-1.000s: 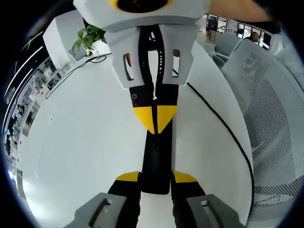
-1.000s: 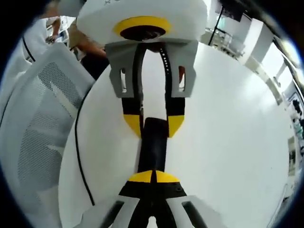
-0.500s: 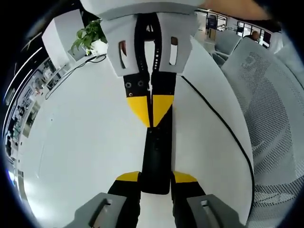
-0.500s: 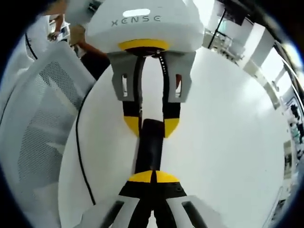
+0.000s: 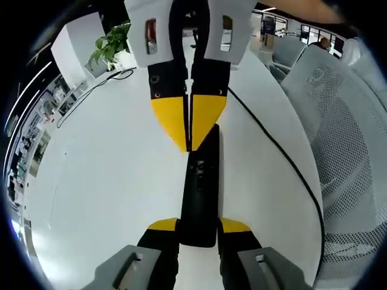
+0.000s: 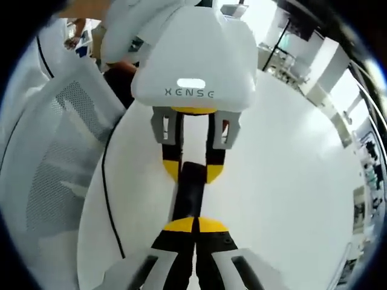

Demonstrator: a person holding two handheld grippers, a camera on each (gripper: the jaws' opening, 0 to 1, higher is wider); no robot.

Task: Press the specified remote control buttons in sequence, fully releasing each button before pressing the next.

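A slim black remote control (image 5: 199, 193) lies lengthwise over the white table (image 5: 103, 169). My left gripper (image 5: 198, 226) is shut on its near end, one yellow tip on each side. My right gripper (image 5: 189, 148) comes in from the top with its yellow tips pressed together, pointing at the remote's far half; I cannot tell whether they touch it. In the right gripper view, my right gripper (image 6: 195, 225) is shut with its tips over the near end of the remote (image 6: 188, 193). My left gripper (image 6: 192, 171) clamps the far end.
A black cable (image 5: 272, 145) runs along the table's edge beside a white mesh chair (image 5: 338, 151). A potted plant (image 5: 112, 47) stands at the far end. The same cable (image 6: 107, 199) and chair (image 6: 48, 169) lie left in the right gripper view.
My right gripper, still shut, has drawn back and up from the remote, exposing more of it. The left gripper keeps its hold and has not moved.
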